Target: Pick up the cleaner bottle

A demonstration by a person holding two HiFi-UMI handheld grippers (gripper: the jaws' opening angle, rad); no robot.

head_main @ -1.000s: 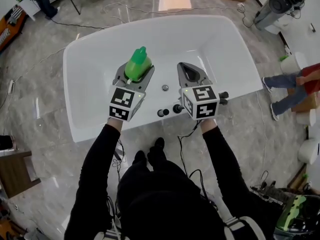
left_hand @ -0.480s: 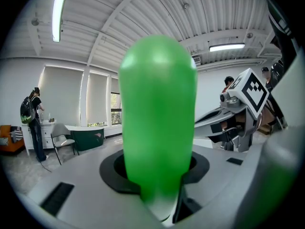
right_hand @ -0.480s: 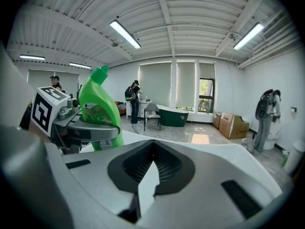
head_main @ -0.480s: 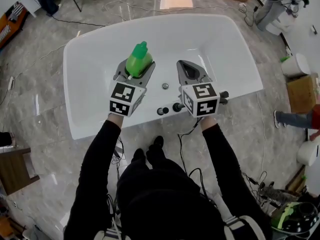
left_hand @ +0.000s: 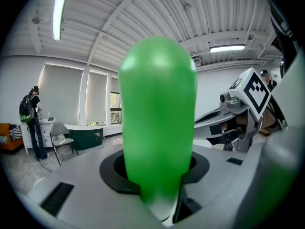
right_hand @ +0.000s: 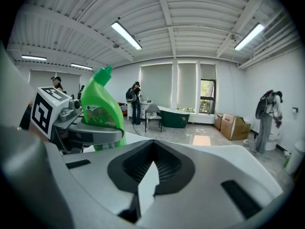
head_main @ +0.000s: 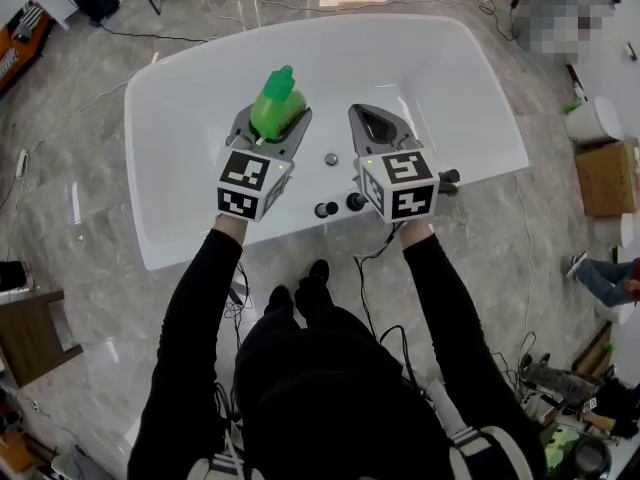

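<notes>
I have the left gripper (head_main: 272, 136) clamped on the green cleaner bottle (head_main: 277, 103). The bottle stands upright between its jaws, just left of the head view's centre, over the white bathtub (head_main: 190, 108). In the right gripper view the bottle sits at mid-left. My right gripper (head_main: 378, 126), just right of the bottle, has its jaws together with nothing between them.

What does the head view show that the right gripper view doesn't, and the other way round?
Only the head view: the whole white bathtub from above, black knobs on its rim, the person's arms. Only the right gripper view: ceiling lights, windows, a dark green tub far off. Both: the green cleaner bottle clamped in the left gripper, and the empty right gripper.
</notes>
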